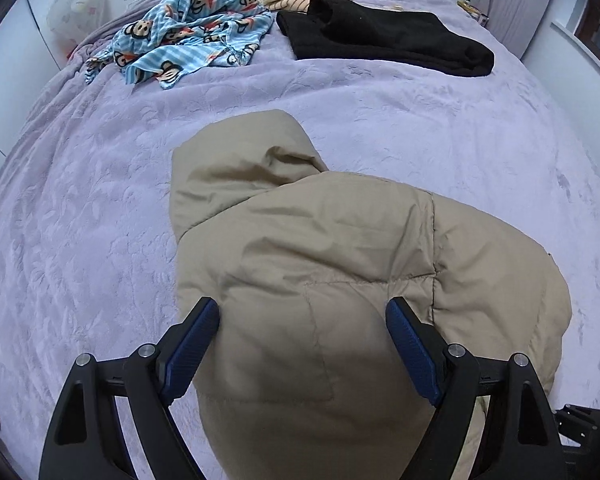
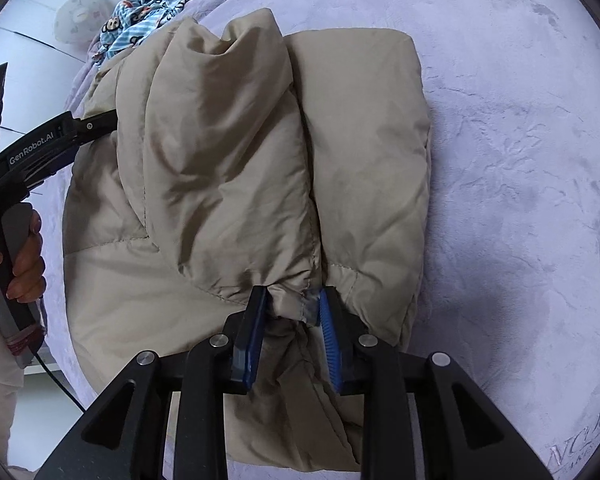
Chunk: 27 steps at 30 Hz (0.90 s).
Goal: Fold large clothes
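Here the right gripper pinches the tan jacket; left gripper spread above it.

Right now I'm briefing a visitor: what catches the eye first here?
A puffy tan jacket lies bunched mid-bed on the lilac blanket. The right gripper pinches its cuff; the left gripper hangs open over it. Farther back lies a blue monkey-print cloth beside a black garment.

Jacket: beige padded cloth, smooth w/ slight sheen, stitched seams. Bed cover: lilac plush, matt, embossed. Left tongs & right tongs: matt black plastic, ribbed blue pads, shiny metal pins.
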Each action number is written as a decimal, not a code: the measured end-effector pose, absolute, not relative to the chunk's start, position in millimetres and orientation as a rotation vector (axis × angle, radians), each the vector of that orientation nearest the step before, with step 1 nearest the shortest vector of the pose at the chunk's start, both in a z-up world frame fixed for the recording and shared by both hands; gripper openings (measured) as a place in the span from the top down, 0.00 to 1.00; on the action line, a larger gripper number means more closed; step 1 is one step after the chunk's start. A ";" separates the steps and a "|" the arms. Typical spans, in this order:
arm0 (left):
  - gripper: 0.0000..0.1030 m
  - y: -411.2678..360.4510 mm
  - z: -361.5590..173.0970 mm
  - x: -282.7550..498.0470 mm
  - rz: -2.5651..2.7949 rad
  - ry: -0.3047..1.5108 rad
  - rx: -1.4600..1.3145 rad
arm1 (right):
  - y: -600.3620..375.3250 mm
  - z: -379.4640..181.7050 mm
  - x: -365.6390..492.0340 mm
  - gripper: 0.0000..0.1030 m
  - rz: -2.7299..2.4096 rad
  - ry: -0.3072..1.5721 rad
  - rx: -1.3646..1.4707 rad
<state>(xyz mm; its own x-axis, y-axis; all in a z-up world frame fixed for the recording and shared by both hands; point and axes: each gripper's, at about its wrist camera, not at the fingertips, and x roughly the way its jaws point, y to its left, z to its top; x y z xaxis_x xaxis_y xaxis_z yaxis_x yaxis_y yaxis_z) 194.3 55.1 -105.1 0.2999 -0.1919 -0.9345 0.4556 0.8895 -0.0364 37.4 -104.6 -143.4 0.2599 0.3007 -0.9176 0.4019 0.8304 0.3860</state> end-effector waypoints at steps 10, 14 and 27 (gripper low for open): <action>0.17 117.5 -85.2 123.1 -0.418 1.242 0.217 | -93.1 -110.4 18.5 0.69 -0.108 1.352 0.608; 0.17 144.7 -93.4 85.8 -0.411 1.312 0.182 | -88.0 -98.8 -3.8 0.63 -0.120 1.342 0.641; 0.17 162.8 -59.4 25.1 -0.354 1.300 0.122 | -77.3 -65.9 -39.8 0.50 -0.084 1.290 0.656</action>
<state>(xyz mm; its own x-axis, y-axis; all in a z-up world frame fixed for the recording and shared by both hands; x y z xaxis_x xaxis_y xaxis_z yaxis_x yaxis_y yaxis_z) 25.1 162.8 -59.4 0.2223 -0.1877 -0.9567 0.3231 0.9400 -0.1094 -39.8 -77.3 -65.9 0.3008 0.2964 -0.9065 0.4113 0.8173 0.4037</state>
